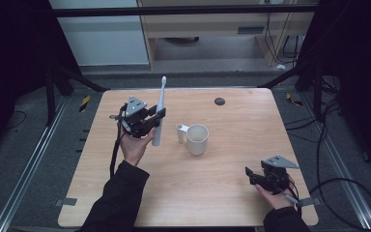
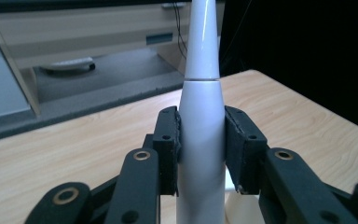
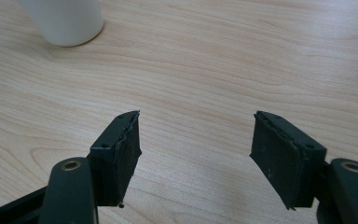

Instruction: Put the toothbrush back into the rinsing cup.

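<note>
A white electric toothbrush (image 1: 159, 116) stands upright in the air over the left half of the wooden table (image 1: 232, 159), brush head up. My left gripper (image 1: 152, 121) is shut on its thick handle; in the left gripper view the two black pads (image 2: 168, 144) press both sides of the toothbrush (image 2: 201, 135). A white mug (image 1: 196, 138) with its handle to the left stands at mid-table, just right of the toothbrush. My right gripper (image 1: 251, 175) rests low near the table's front right, open with nothing between its jaws; the mug's base (image 3: 63, 21) shows far off in its view.
A small dark round disc (image 1: 219, 101) lies near the table's far edge. Beyond the table stand a wooden cabinet (image 1: 207, 24) and black frame legs. Cables lie on the floor at the right (image 1: 338, 183).
</note>
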Demonstrator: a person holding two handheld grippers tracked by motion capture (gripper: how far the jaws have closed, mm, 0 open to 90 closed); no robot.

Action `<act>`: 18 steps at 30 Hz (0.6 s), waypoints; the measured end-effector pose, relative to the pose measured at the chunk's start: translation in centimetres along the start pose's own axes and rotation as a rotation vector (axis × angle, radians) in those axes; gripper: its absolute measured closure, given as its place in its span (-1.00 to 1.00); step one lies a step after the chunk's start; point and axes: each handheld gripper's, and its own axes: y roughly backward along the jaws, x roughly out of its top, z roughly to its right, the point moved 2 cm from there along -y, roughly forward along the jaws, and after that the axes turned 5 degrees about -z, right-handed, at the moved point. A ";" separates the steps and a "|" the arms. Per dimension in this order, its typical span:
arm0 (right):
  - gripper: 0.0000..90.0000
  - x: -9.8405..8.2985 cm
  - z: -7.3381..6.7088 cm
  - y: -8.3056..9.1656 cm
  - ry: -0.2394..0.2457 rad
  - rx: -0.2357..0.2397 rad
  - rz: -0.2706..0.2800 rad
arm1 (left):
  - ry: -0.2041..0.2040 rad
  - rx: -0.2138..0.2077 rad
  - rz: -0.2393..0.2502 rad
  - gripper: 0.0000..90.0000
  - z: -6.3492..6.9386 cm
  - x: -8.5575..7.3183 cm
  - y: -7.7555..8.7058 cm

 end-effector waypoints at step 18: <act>-0.28 0.0 0.0 0.0 -0.005 0.012 0.009 | -0.027 -0.053 0.071 0.48 3.2 2.5 -2.6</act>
